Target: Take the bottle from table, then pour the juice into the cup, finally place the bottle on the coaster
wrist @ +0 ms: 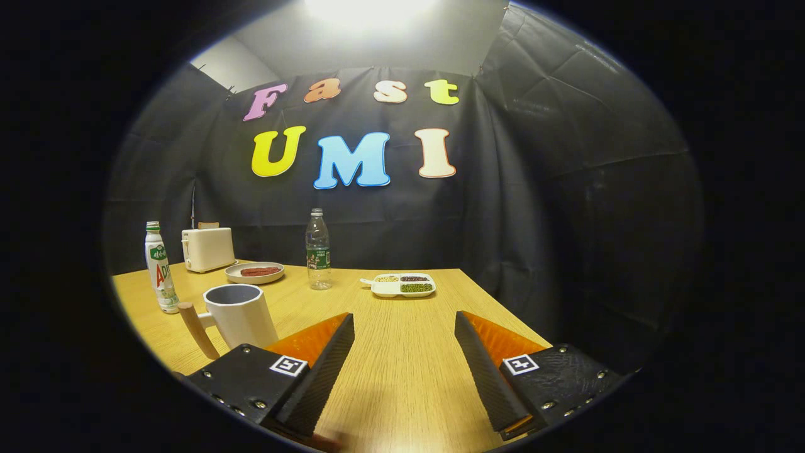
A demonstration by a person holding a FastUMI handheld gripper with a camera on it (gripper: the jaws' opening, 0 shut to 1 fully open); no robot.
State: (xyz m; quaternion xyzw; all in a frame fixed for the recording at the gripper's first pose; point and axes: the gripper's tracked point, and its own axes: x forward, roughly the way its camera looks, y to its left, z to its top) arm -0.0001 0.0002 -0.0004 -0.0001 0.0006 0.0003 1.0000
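Note:
A white juice bottle with a green cap and label stands upright near the table's left edge, beyond my left finger. In front of it, just ahead of the left finger, is a white faceted cup whose wooden handle points left; its inside looks dark. A clear plastic bottle with a green label stands upright farther back, beyond the gap between my fingers. My gripper is open over the wooden table, with only bare tabletop between its fingers.
A cream toaster stands at the back left, with a round plate holding something reddish beside it. A white divided tray of beans lies beyond the fingers. The table's right edge runs close to my right finger.

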